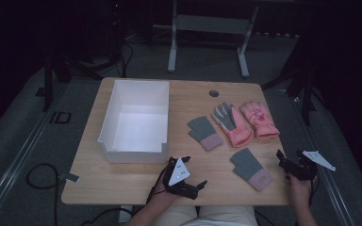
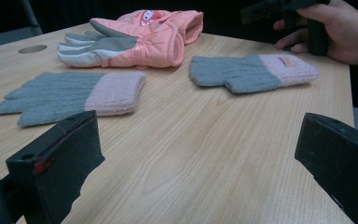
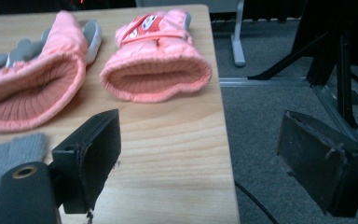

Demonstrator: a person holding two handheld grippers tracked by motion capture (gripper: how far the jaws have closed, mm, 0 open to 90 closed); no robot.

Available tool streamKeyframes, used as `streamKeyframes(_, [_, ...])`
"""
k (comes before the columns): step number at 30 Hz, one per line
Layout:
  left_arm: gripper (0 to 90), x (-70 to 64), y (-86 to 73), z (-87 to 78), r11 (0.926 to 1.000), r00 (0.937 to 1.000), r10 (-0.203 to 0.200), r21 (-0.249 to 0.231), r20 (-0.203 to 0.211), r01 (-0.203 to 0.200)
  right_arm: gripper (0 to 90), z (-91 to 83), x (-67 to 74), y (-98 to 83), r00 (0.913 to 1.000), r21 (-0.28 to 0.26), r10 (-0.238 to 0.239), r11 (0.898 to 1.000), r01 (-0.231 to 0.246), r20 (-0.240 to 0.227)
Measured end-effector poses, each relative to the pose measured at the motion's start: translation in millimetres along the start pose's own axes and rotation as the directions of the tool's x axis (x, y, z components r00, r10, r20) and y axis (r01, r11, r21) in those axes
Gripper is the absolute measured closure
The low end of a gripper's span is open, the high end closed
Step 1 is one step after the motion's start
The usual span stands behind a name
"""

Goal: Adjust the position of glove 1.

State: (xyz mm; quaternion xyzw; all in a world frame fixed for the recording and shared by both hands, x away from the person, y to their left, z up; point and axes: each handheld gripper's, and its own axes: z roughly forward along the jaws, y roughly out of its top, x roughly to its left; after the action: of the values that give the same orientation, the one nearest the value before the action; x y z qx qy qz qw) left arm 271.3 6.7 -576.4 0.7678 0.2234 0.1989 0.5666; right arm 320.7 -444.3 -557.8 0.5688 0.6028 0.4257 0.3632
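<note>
Two grey knit gloves with pink cuffs lie on the wooden table [image 1: 136, 181], one mid-table [image 1: 204, 133] and one nearer the front [image 1: 250, 168]. Behind them lie two pink padded gloves, one palm-up with grey fingers [image 1: 232, 124] and one with a printed back [image 1: 260, 119]. My left gripper [image 1: 195, 172] rests at the front edge, open, and points right toward the gloves [image 2: 70, 95]. My right gripper [image 1: 287, 162] is held at the right front corner, open, facing the pink gloves' cuffs [image 3: 156, 60]. Nothing is between either pair of jaws.
An empty white box [image 1: 108, 127] stands on the left half of the table. A round cable hole [image 1: 214, 93] sits near the back edge. The table's right edge [image 3: 226, 154] drops to grey floor with stands and cables.
</note>
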Motion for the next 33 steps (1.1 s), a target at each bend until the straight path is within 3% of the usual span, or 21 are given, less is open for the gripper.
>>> streamKeyframes(3, [0.0,1.4,-0.1,0.1,1.0000,0.9999,0.001,0.001,-0.010,-0.001,13.7,-0.4,-0.1,-0.1,0.9998,-0.007,0.006,1.000,-0.006,0.020])
streamKeyframes(4, [0.0,1.6,0.4,1.1,0.9997,0.9996,0.021,0.013,-0.022,-0.020,13.6,-0.3,0.4,-0.1,0.9996,-0.008,0.003,1.000,-0.003,0.027])
streamKeyframes(7, [0.0,0.2,0.8,2.6,0.9989,0.9990,0.041,0.022,-0.020,-0.040,13.6,0.4,5.6,-0.2,0.9972,-0.008,-0.045,0.999,0.045,0.061])
streamKeyframes(13, [0.0,2.0,0.0,0.9,0.9996,0.9995,0.026,0.006,-0.020,-0.026,13.7,3.6,9.3,0.7,0.9909,0.016,-0.068,0.998,0.067,0.116])
streamKeyframes(19, [0.0,5.5,-0.5,-0.2,1.0000,0.9999,-0.007,-0.007,-0.008,0.007,13.7,3.8,10.4,0.7,0.9883,0.019,-0.072,0.997,0.070,0.135])
streamKeyframes(27, [0.0,3.7,-1.3,-2.3,0.9997,0.9999,0.008,-0.023,-0.013,-0.008,13.6,5.0,12.9,0.9,0.9839,0.049,-0.095,0.995,0.089,0.151])
streamKeyframes(30, [0.0,4.1,-1.4,-2.4,0.9997,0.9999,0.004,-0.025,-0.015,-0.004,13.6,5.8,10.4,1.8,0.9873,0.072,-0.056,0.996,0.046,0.149])
streamKeyframes(33, [0.0,5.1,-1.6,-2.7,0.9996,0.9999,-0.009,-0.028,-0.012,0.008,13.6,5.5,11.1,2.4,0.9869,0.078,-0.062,0.996,0.051,0.149])
